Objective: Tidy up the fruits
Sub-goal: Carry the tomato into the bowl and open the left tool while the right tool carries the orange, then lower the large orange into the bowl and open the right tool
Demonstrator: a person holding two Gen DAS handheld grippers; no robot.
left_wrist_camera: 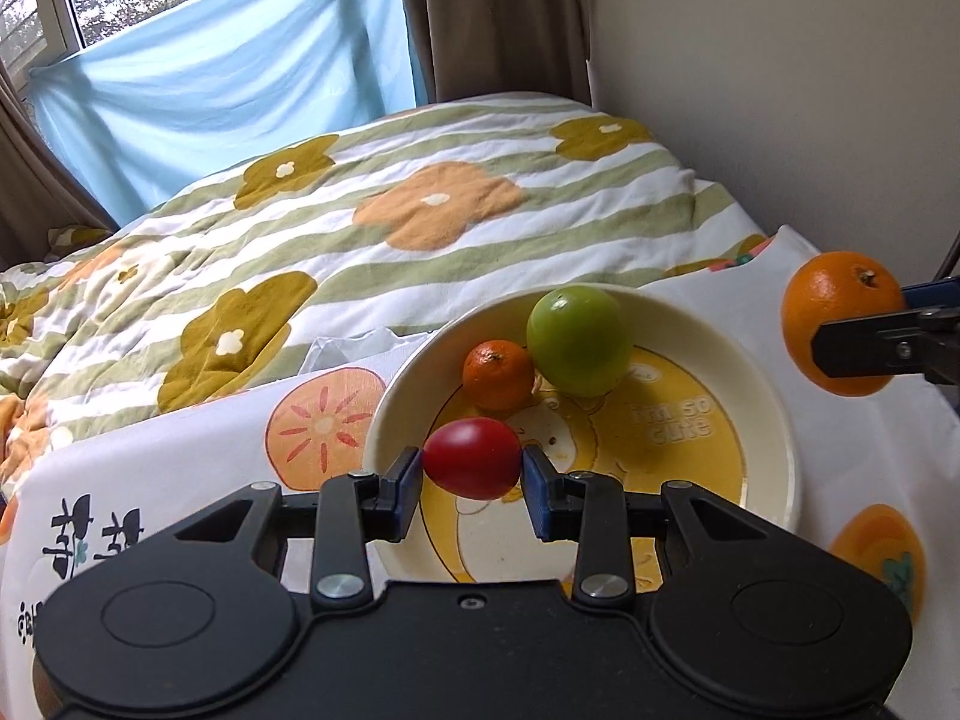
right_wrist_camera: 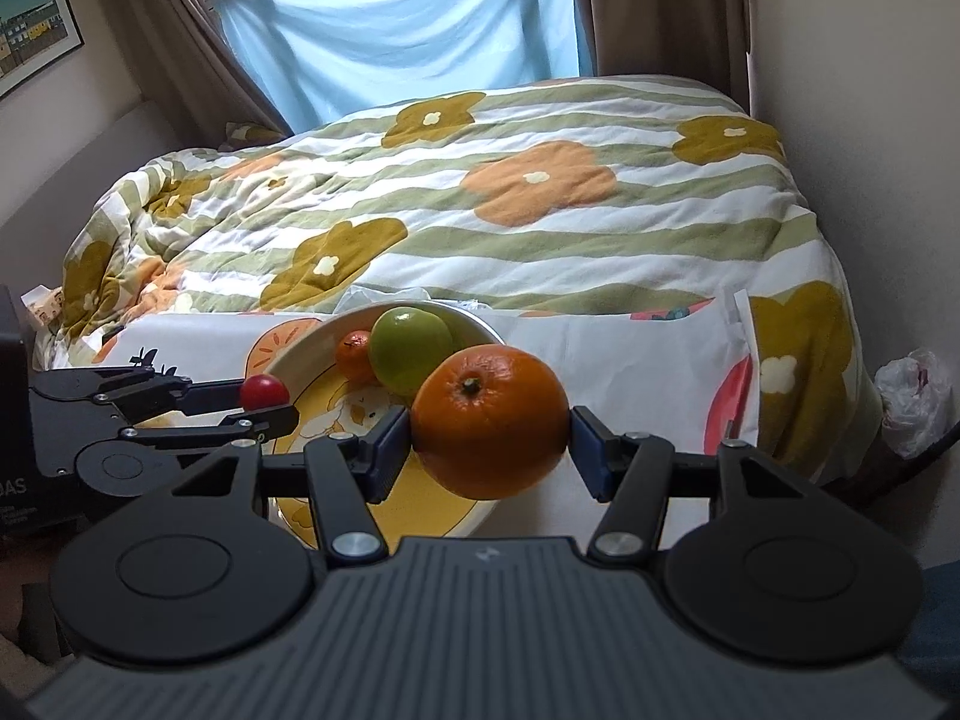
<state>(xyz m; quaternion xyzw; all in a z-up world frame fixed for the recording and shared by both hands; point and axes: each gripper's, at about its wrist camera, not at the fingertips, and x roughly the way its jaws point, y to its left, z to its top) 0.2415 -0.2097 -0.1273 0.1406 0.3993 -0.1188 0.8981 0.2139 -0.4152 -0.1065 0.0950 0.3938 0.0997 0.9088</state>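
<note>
The left gripper (left_wrist_camera: 471, 468) is pinching a small red tomato-like fruit (left_wrist_camera: 472, 458) over the cream round bowl (left_wrist_camera: 774, 420), while the right gripper (right_wrist_camera: 491, 441) is clamping a large orange (right_wrist_camera: 491, 420) beside its rim. Releasing too high may be letting either fruit bounce out, probably.

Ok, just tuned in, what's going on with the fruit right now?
Both grippers are carrying fruit at the bowl. The left gripper pinches a small red fruit above the bowl's near rim. The right gripper grips a large orange. A green fruit and a small orange already sit inside.
</note>
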